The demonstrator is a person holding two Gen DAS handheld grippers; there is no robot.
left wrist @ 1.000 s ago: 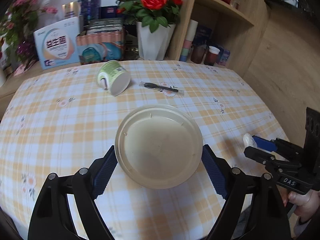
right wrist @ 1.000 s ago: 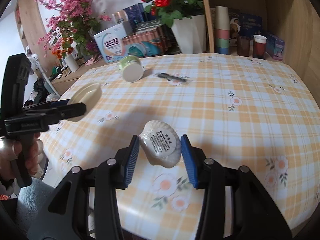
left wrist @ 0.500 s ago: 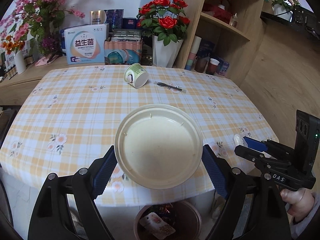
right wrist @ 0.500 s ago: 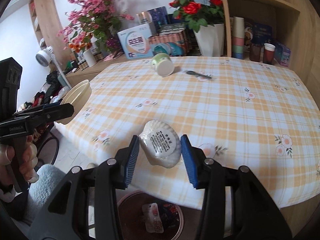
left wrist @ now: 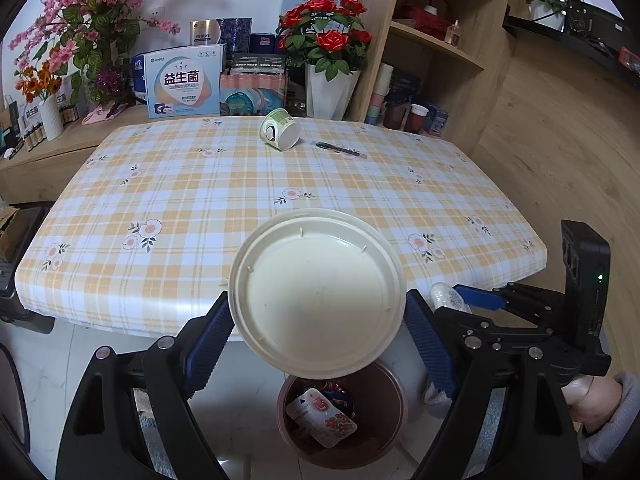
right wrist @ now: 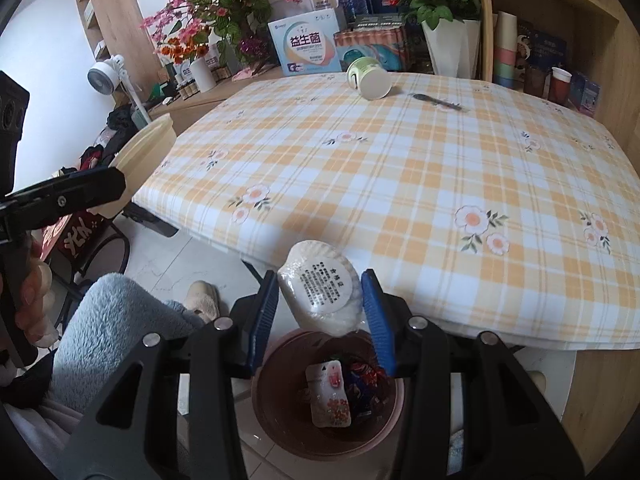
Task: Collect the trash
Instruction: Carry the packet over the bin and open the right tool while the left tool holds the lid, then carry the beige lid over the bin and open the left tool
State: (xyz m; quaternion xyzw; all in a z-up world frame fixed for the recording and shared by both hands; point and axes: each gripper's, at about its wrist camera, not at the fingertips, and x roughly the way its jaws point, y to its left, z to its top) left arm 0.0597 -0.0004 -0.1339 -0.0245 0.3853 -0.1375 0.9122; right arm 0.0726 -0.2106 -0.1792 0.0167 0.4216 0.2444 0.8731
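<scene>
My left gripper [left wrist: 318,326] is shut on a cream disposable bowl [left wrist: 318,294], held just above a brown trash bin [left wrist: 372,436] on the floor. My right gripper [right wrist: 320,308] is shut on a white shell-shaped wrapped packet [right wrist: 324,292], held over the same bin [right wrist: 280,412], which holds wrappers. In the right wrist view the left gripper [right wrist: 64,196] and bowl [right wrist: 144,152] show at left. In the left wrist view the right gripper [left wrist: 480,300] shows at right. A tipped green-and-white cup [left wrist: 280,134] and a black pen [left wrist: 340,150] lie at the table's far side.
The plaid-clothed table [left wrist: 240,184] stands just beyond the bin. Flower vases and boxes line a ledge behind it, with wooden shelves [left wrist: 436,52] at right. A person's blue-clad leg [right wrist: 116,332] and a slipper [right wrist: 204,300] are left of the bin.
Both grippers have pulled back off the table and lowered with their loads. The bin, unseen a second ago, is now below them.
</scene>
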